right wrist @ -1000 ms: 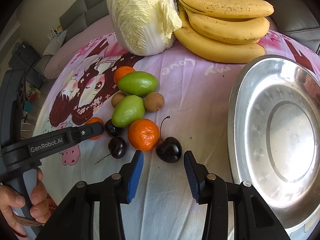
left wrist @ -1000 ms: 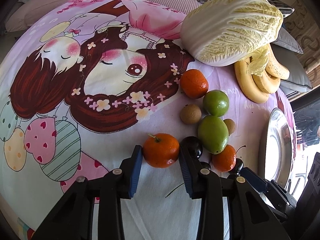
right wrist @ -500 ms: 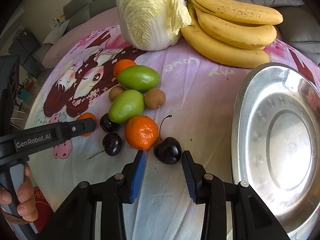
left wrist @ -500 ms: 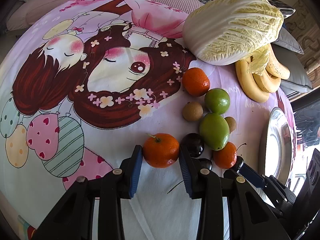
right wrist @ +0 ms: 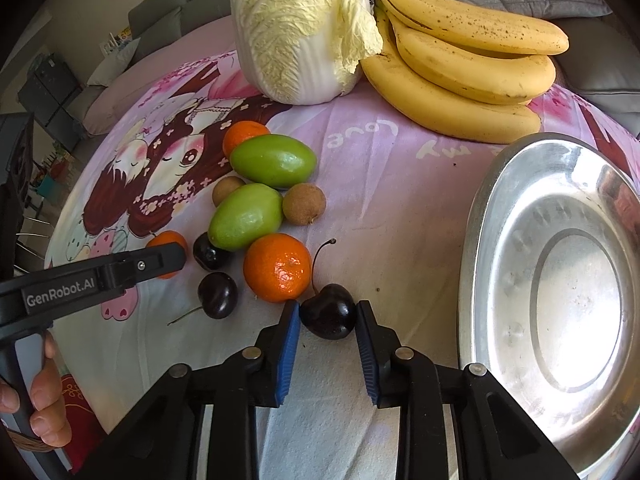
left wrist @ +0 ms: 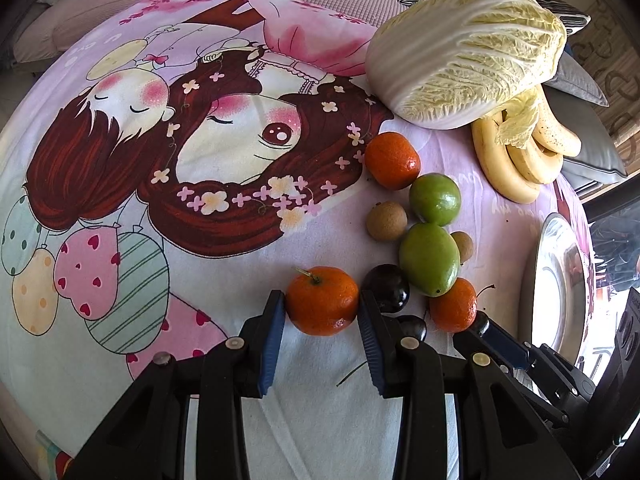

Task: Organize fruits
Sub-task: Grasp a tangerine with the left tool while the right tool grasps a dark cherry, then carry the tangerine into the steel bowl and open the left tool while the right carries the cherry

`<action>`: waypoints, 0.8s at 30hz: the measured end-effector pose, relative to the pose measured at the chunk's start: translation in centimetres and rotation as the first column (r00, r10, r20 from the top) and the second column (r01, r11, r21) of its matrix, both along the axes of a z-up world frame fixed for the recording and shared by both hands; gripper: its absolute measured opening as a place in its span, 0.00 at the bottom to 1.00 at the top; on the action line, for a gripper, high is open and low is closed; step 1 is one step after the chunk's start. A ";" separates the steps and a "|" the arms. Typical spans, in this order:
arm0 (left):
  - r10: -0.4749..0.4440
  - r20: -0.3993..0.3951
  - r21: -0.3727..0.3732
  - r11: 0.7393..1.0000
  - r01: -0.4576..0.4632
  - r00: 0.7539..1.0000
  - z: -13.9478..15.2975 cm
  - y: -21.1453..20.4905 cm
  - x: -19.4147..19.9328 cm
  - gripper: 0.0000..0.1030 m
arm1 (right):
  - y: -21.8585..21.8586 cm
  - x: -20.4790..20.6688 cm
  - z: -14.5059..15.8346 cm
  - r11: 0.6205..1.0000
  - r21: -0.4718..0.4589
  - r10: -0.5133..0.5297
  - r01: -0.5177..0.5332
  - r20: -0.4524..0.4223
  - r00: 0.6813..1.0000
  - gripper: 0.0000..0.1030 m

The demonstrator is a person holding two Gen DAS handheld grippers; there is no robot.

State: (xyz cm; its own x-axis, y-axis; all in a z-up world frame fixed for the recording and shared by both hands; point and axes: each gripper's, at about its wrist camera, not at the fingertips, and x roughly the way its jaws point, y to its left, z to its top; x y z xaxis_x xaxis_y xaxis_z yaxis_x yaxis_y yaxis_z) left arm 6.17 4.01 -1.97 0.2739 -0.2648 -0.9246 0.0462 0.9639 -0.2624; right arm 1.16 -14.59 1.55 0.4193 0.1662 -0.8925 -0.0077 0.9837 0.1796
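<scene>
We have barely begun: the tray (right wrist: 476,216) is bare, and every fruit lies on the cloth (right wrist: 400,208) (a cartoon print). Our left gripper (left wrist: 322,312) has its fingers closed on a tangerine (left wrist: 322,300); the right gripper (right wrist: 328,316) has just been closing, and its fingers now touch a cherry (right wrist: 328,312). Neither fruit looks lifted yet, and the rest wait in the cluster beside the tray.

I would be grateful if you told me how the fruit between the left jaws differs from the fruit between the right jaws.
The tangerine in the left gripper is orange with dimpled skin; the cherry in the right gripper is dark, almost black, and glossy. The tangerine is clearly the larger and keeps only a short stub of stem, while the cherry bears a long curved stalk. Both rest on the printed cloth, each pinched between blue pads.
</scene>
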 end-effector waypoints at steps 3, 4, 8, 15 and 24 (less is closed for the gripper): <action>0.002 0.001 0.003 1.000 -0.002 1.000 0.1 -0.1 0.0 0.37 | -0.2 -0.1 0.1 1.000 0.008 -0.009 0.009 -0.001 1.000 0.29; 0.002 0.002 0.003 1.000 -0.002 1.000 0.1 0.0 0.0 0.37 | -0.2 -0.2 0.2 1.000 0.010 -0.014 0.014 0.001 1.000 0.29; 0.005 0.006 0.004 1.000 -0.005 1.000 0.3 0.0 -0.1 0.37 | -0.6 -0.6 0.8 0.999 0.027 -0.031 0.030 0.013 0.999 0.29; 0.018 0.011 0.005 1.000 -0.018 1.000 0.6 0.3 -0.2 0.37 | -0.6 -1.0 2.1 0.998 0.050 -0.038 0.036 0.044 0.998 0.29; 0.017 0.029 0.018 1.000 -0.017 0.999 2.2 -0.4 -0.4 0.37 | -1.2 -1.3 3.1 0.996 0.066 -0.059 0.054 0.068 0.996 0.29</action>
